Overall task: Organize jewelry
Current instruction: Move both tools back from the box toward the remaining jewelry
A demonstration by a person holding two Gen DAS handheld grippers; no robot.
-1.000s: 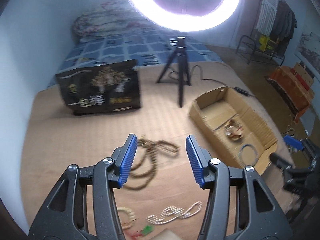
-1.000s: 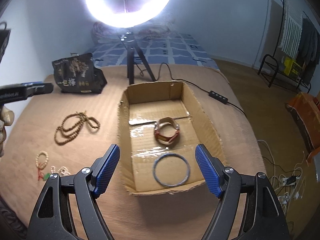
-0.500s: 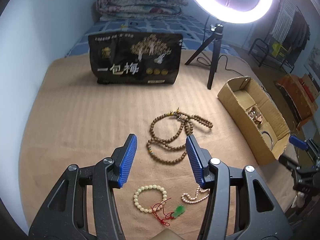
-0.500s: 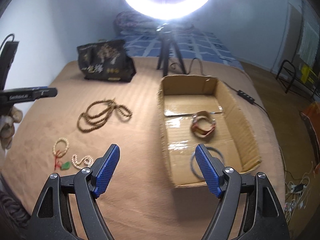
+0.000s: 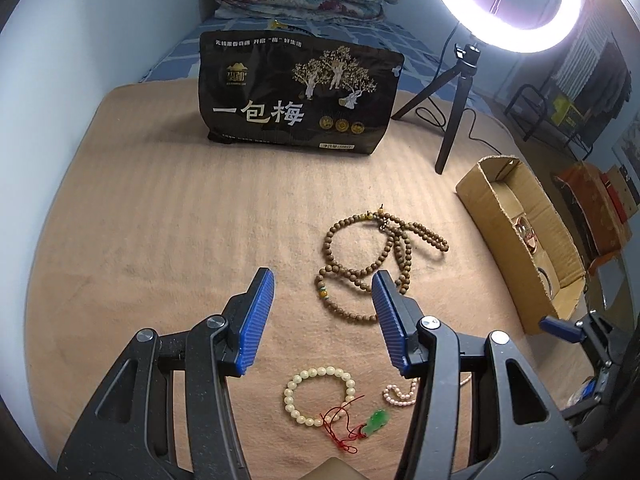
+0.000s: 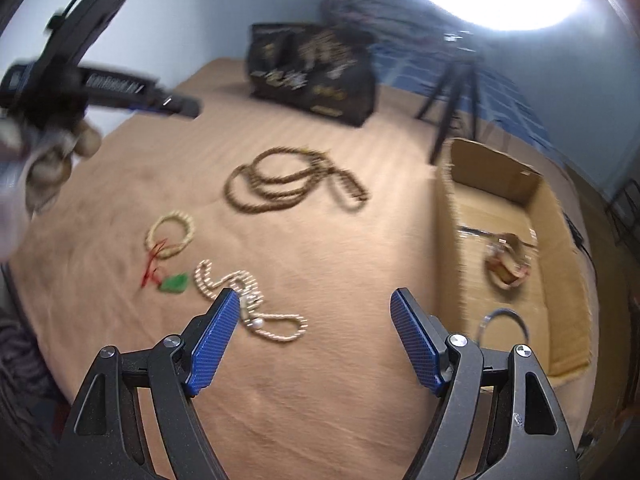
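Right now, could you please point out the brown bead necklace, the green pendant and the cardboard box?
brown bead necklace (image 5: 362,272): left wrist view, crossing loops.
green pendant (image 5: 376,421): left wrist view, its body.
cardboard box (image 6: 450,216): right wrist view, near wall.

Ring light (image 5: 502,4) glare, right view motion-blurred

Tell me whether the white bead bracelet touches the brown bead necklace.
Apart. The left wrist view shows bare blanket between the white bead bracelet and the brown bead necklace.

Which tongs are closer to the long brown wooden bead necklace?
Left. The left tongs hang open right over the long brown wooden bead necklace, one tip overlapping its loops. The right tongs are open farther back, by the pink pearl strand.
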